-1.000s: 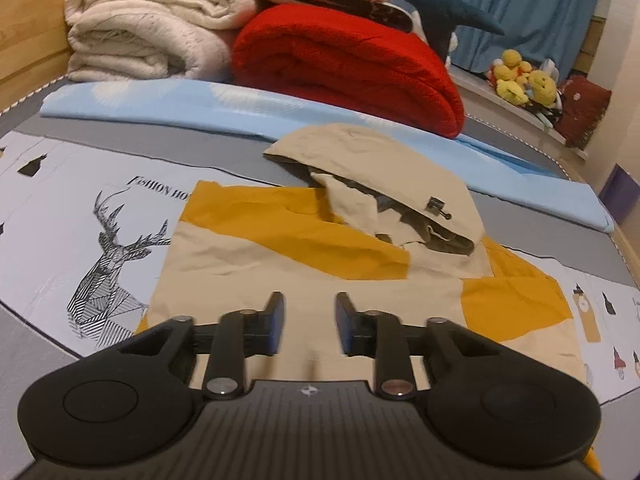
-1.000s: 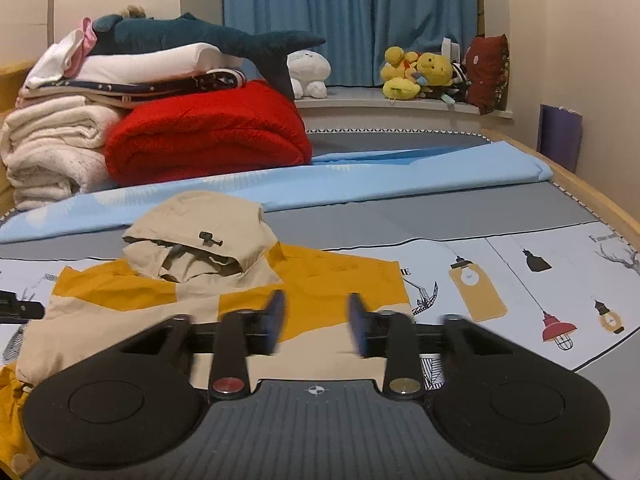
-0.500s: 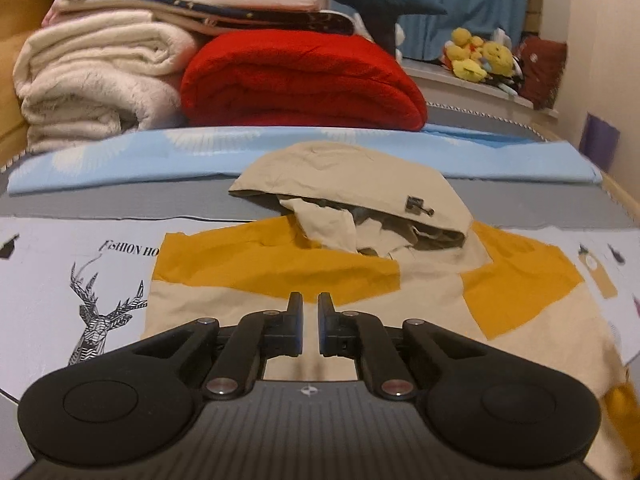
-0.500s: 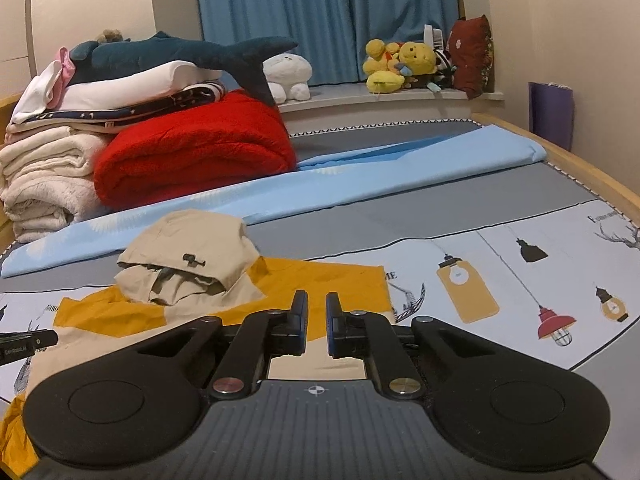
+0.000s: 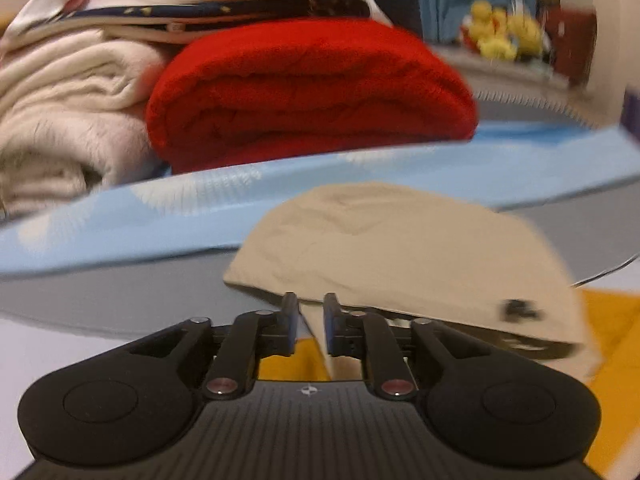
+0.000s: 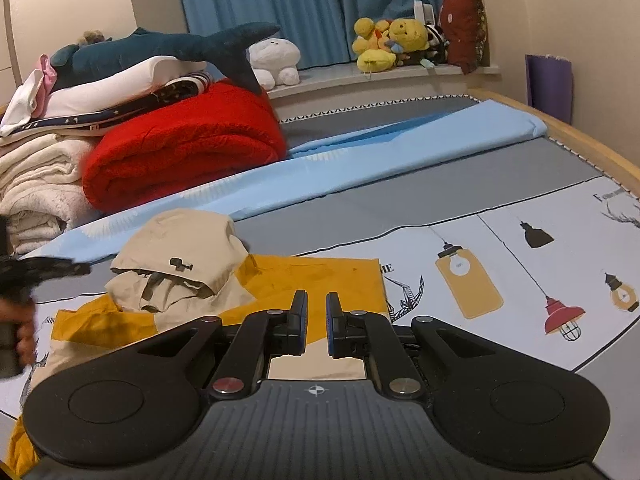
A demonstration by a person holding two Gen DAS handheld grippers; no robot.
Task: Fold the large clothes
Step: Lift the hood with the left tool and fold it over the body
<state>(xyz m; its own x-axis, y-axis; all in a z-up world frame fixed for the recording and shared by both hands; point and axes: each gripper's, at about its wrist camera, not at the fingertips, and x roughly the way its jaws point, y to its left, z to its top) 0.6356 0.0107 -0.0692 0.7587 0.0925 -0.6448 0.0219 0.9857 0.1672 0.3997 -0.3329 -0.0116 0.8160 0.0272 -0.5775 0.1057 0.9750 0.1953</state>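
1. Jacket (image 6: 256, 280), tan and yellow, hooded: we find it lying flat on the printed bedsheet (image 6: 520, 248), body partly folded, with the hood (image 5: 400, 256) bunched at its far end near the folded blue sheet (image 6: 400, 148).
2. Handling, as we judge it: thin woven cloth, light, limp and rather slick. It should drape and slide rather than hold a crease, so folds will want pressing flat.
3. Hold points, in our estimate: the hood's front rim or its crown for turning it down over the body; the hem corners and side edges for the later folds. We would avoid the toggle (image 6: 180, 264) on the hood.
4. Left gripper (image 5: 310, 310): low and close to the hood's rim, its fingers drawn near together with a narrow gap, nothing visibly between them. The picture is blurred, so we cannot say whether the tips touch cloth.
5. Right gripper (image 6: 316, 308): above the yellow panel on the jacket's right side, fingers likewise nearly together and holding nothing.
6. Surroundings: red blanket (image 6: 184, 148) and cream blankets (image 6: 36, 184) stacked beyond the blue sheet, a toy shark (image 6: 168, 48) on top, soft toys (image 6: 392, 40) on the sill before blue curtains (image 6: 312, 0).
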